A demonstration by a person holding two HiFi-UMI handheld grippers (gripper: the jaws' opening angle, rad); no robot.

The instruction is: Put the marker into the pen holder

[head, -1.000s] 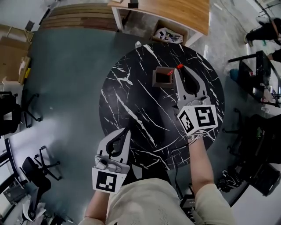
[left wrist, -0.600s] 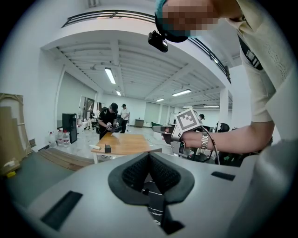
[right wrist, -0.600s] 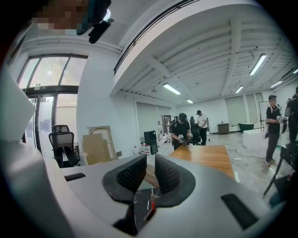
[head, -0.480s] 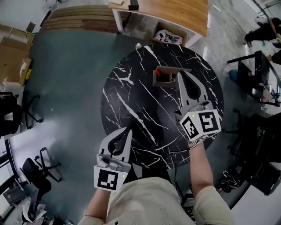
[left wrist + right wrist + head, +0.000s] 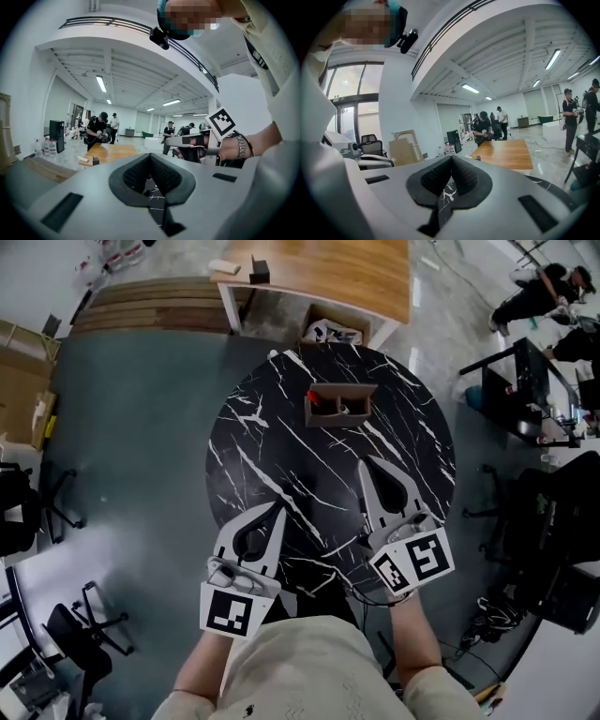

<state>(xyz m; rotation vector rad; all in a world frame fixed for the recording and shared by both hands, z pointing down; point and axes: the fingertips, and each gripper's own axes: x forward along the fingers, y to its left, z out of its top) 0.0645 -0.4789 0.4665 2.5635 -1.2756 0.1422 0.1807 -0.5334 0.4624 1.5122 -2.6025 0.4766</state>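
The brown pen holder [image 5: 339, 405] stands on the far side of the round black marble table [image 5: 281, 456]. A red-capped marker [image 5: 314, 397] sits in its left end. My right gripper [image 5: 367, 466] hovers over the near right part of the table, well short of the holder, jaws closed together and empty. My left gripper [image 5: 278, 509] hangs at the table's near edge, also shut and empty. In the left gripper view the left gripper [image 5: 150, 155] shows its pads touching. The right gripper view shows the right gripper [image 5: 451, 157] the same way.
A wooden desk [image 5: 319, 273] stands beyond the table with a box [image 5: 335, 332] under it. Office chairs [image 5: 37, 493] are at the left. A black desk [image 5: 530, 395] and chairs [image 5: 553, 540] crowd the right. People work in the background.
The right gripper let go of the marker in the pen holder and drew back toward me, now empty. The left gripper stayed almost still.
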